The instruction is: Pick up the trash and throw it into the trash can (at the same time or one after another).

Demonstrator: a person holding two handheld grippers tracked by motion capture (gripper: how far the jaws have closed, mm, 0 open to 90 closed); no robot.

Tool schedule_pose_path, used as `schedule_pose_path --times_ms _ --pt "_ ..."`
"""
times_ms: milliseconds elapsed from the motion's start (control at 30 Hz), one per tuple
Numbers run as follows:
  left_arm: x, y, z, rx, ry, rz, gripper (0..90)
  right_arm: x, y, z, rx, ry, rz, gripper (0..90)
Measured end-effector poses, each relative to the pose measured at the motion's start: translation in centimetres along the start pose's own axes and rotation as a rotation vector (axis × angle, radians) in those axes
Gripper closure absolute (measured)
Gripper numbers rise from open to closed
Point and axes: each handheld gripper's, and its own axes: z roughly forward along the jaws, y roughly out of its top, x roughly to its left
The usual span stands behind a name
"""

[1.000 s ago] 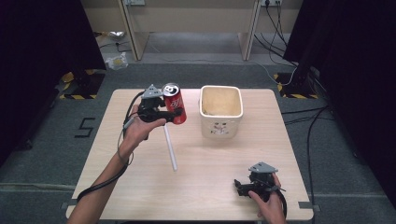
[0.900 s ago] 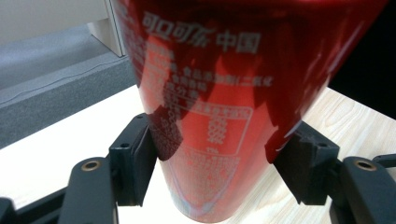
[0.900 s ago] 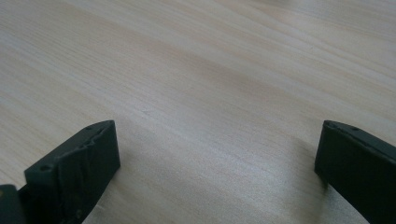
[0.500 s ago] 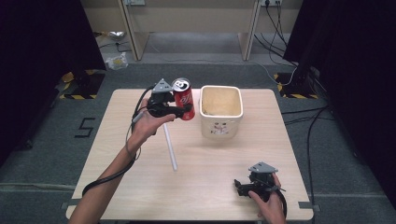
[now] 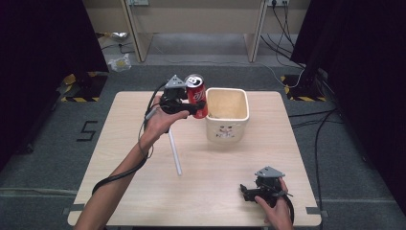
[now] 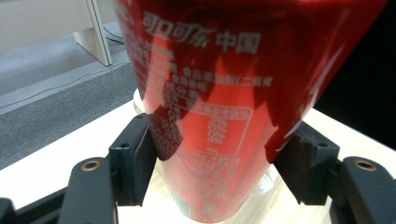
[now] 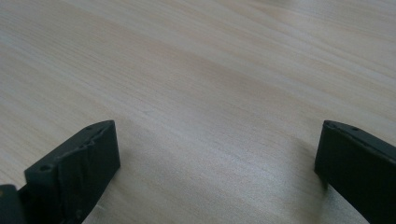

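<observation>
A red soda can (image 5: pixel 197 95) hangs in the air, tilted, just left of a cream bin (image 5: pixel 227 115) at the back of the table. My left gripper (image 5: pixel 195 106) is shut on the can; in the left gripper view both pads press on the red can (image 6: pixel 219 93) from either side, left gripper (image 6: pixel 219 168). Down at the table's front right, my right gripper (image 5: pixel 245 192) rests low with its jaws wide apart. The right gripper (image 7: pixel 217 163) view has bare wood between its jaws.
A white tube (image 5: pixel 174 150) lies on the wooden table (image 5: pixel 124 139) below my left hand. Black curtains stand on both sides, and cables run over the grey floor. A desk frame stands behind the table.
My left gripper has carried the can up and to the right, from mid-table to the left rim of the bin. The right gripper has stayed where it was.
</observation>
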Motion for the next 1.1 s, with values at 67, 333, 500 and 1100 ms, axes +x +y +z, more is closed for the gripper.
schedule_pose_path --times_ms 67,333,500,1100 --pt "0.0 0.2 0.3 -0.003 0.001 -0.003 33.9 0.0 0.0 0.0 0.0 0.001 0.002 0.3" --pt "0.0 0.9 1.5 -0.015 0.003 -0.024 33.9 0.0 0.0 0.0 0.0 0.002 0.004 0.3" --pt "-0.3 1.2 2.3 -0.013 0.002 -0.023 33.9 0.0 0.0 0.0 0.001 0.002 0.004 0.3" --pt "-1.2 1.8 5.0 -0.002 -0.011 -0.032 33.9 0.0 0.0 0.0 0.0 0.003 -0.003 0.3"
